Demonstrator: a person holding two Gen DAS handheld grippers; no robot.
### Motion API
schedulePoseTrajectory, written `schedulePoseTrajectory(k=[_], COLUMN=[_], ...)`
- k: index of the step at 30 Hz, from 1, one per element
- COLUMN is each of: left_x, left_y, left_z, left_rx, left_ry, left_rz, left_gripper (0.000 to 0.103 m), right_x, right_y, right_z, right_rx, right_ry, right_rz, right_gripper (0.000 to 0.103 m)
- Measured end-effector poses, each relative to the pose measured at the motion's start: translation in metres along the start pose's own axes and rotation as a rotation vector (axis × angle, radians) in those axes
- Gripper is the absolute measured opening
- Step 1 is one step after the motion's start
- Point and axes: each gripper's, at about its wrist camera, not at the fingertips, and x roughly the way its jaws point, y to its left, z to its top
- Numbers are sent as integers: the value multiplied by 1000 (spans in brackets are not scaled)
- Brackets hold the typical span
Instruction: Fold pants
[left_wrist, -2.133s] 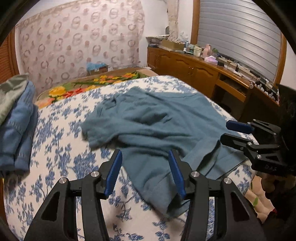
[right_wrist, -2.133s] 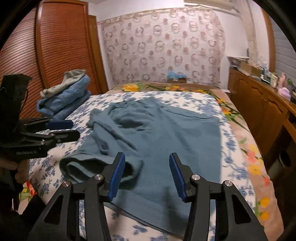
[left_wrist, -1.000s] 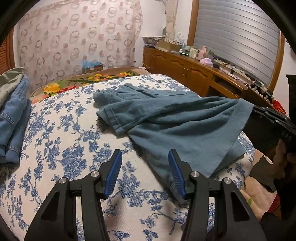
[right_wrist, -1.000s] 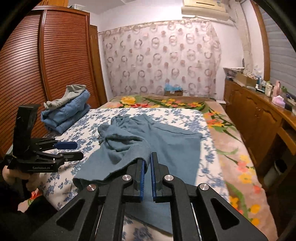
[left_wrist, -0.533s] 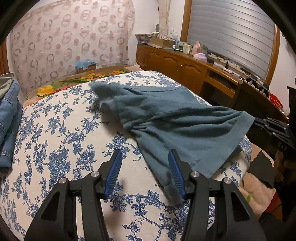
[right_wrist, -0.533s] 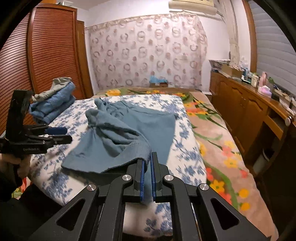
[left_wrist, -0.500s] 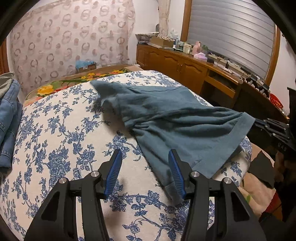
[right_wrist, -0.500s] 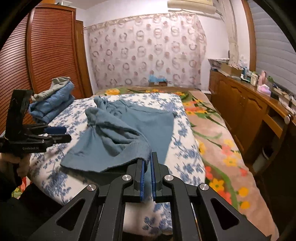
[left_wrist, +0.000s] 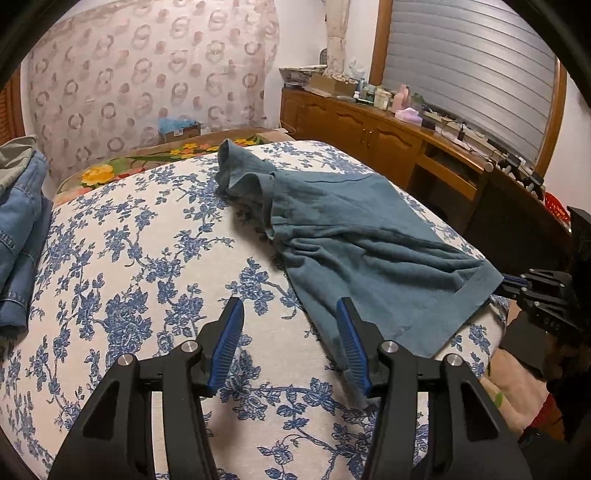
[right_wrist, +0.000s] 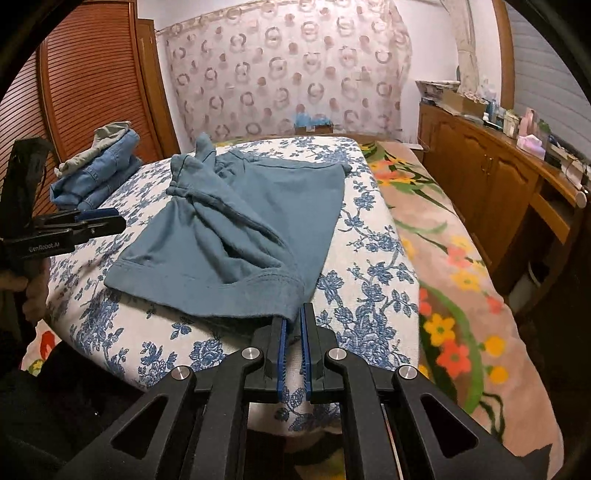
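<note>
Teal pants (left_wrist: 351, 240) lie on the blue-flowered bed sheet (left_wrist: 147, 258), stretched toward the near right corner, with the waist end bunched up at the far side. My right gripper (right_wrist: 291, 319) is shut on a corner of the hem of the pants (right_wrist: 240, 221), low at the bed's edge. In the left wrist view that right gripper (left_wrist: 517, 286) shows at the far right with the hem corner in it. My left gripper (left_wrist: 290, 326) is open over the sheet, holding nothing; the pants' near hem lies by its right finger (left_wrist: 351, 339).
Folded jeans with a grey garment on top (right_wrist: 99, 166) sit at the bed's far left. A wooden sideboard (right_wrist: 498, 184) crowded with small items runs along the right wall. A flowered blanket (right_wrist: 443, 258) covers the bed's right side. Slatted wardrobe doors (right_wrist: 85, 81) stand left.
My right gripper closed on the hem, dragged the pants toward the near right corner and lowered it to the sheet. The pants now lie flatter. My left gripper stayed open, almost still.
</note>
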Motion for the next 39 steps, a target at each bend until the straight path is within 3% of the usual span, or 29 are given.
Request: schedulePoseTrajectory(k=[6,12,17,27,39], left_x=[-3,-10,-15,-27,-29], left_y=[10,19,24,32,47], left_z=[1,4,9,19,19], left_rx=[-20,-34,-32,-29,-48], left_ry=[-13,-33,-46,-81,-89], left_rz=[15,30,43,65,85], left_gripper=[53,53,53,53,53], right_x=[-10,-27,-20,25,76], right_y=[-2,2,12,40,58], right_z=[0,13,34,67,98], right_rx=[-19,-64,-74,-131,-190], right_ry=[-16,-86,-129,-135,-71], right_rz=[-35,-29,-4,95,136], right_gripper=[19,34,35,35,35])
